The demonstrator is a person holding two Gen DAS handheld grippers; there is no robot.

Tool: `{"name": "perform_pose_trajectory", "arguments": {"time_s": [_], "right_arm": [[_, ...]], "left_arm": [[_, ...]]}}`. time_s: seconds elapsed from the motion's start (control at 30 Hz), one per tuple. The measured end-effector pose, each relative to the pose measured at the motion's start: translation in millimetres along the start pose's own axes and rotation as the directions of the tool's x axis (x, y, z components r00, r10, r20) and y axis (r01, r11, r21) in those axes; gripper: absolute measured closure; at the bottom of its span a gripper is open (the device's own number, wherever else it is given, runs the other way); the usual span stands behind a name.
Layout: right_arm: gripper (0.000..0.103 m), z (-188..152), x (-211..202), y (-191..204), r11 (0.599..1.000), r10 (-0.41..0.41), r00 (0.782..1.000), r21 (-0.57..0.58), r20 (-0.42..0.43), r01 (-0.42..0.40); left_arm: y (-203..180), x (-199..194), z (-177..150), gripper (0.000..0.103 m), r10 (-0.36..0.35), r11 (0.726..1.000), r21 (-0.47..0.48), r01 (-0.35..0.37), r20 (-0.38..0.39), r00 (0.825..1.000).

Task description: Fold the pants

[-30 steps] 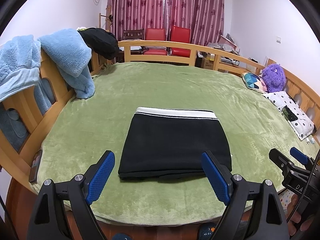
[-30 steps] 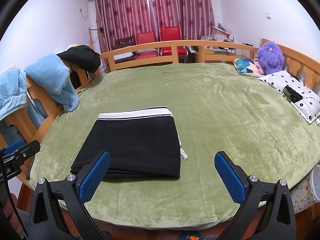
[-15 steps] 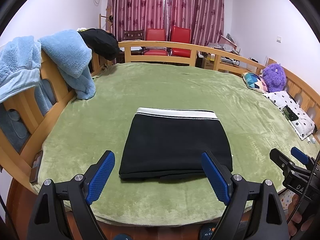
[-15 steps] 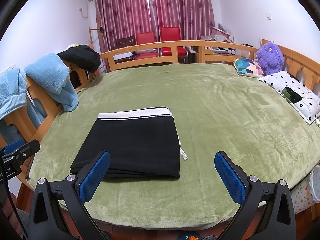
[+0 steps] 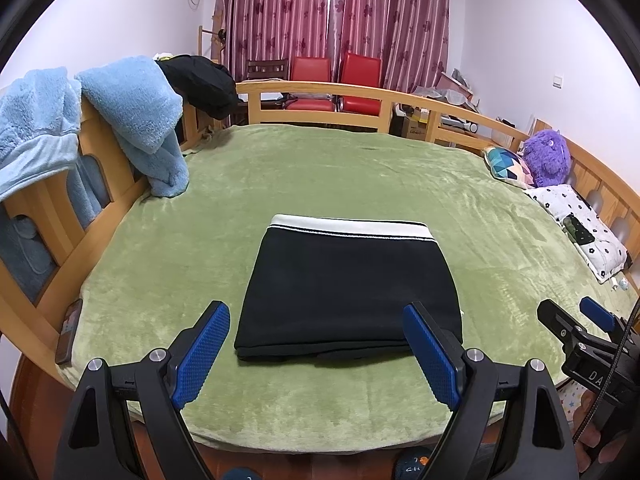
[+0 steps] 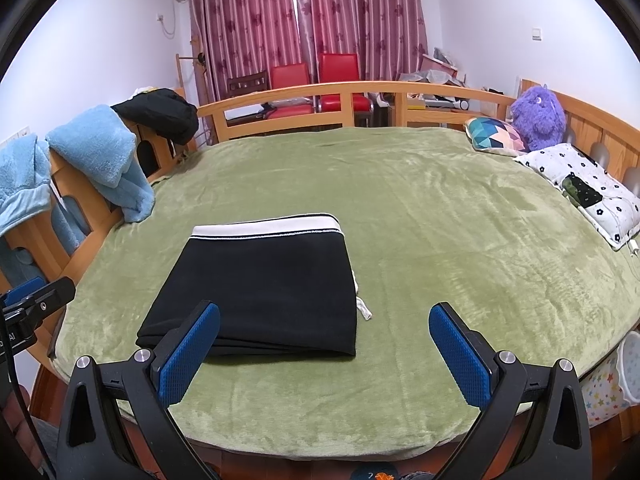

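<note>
The black pants (image 5: 348,288) lie folded into a flat rectangle on the green blanket, white waistband at the far edge; they also show in the right wrist view (image 6: 264,288). A white drawstring end (image 6: 363,309) sticks out at their right side. My left gripper (image 5: 316,350) is open and empty, held just short of the pants' near edge. My right gripper (image 6: 324,350) is open and empty, near the pants' front right corner. Each gripper shows at the edge of the other's view.
The green blanket (image 6: 460,240) covers a bed with a wooden rail (image 5: 320,92). Blue towels (image 5: 132,108) and a black garment (image 5: 200,80) hang on the left rail. Pillows (image 6: 592,196) and a purple plush toy (image 6: 538,116) sit at right. A phone (image 5: 69,330) lies on the left edge.
</note>
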State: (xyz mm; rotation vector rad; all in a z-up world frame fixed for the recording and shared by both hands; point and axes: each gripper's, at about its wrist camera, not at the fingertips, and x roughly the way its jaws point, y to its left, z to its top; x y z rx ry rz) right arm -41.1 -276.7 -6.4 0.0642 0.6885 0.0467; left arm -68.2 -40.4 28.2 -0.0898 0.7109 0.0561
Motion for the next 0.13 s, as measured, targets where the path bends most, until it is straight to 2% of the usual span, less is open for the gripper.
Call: {"name": "perform_pose_trajectory", "arguments": {"time_s": [0.13], "right_arm": [[0.0, -0.3, -0.1, -1.3, 1.0, 0.0, 1.0, -0.002, 0.003, 0.0]], "left_arm": [[-3.4, -1.4, -0.3, 0.015, 0.012, 1.0, -0.002, -0.012, 0.002, 1.0]]}}
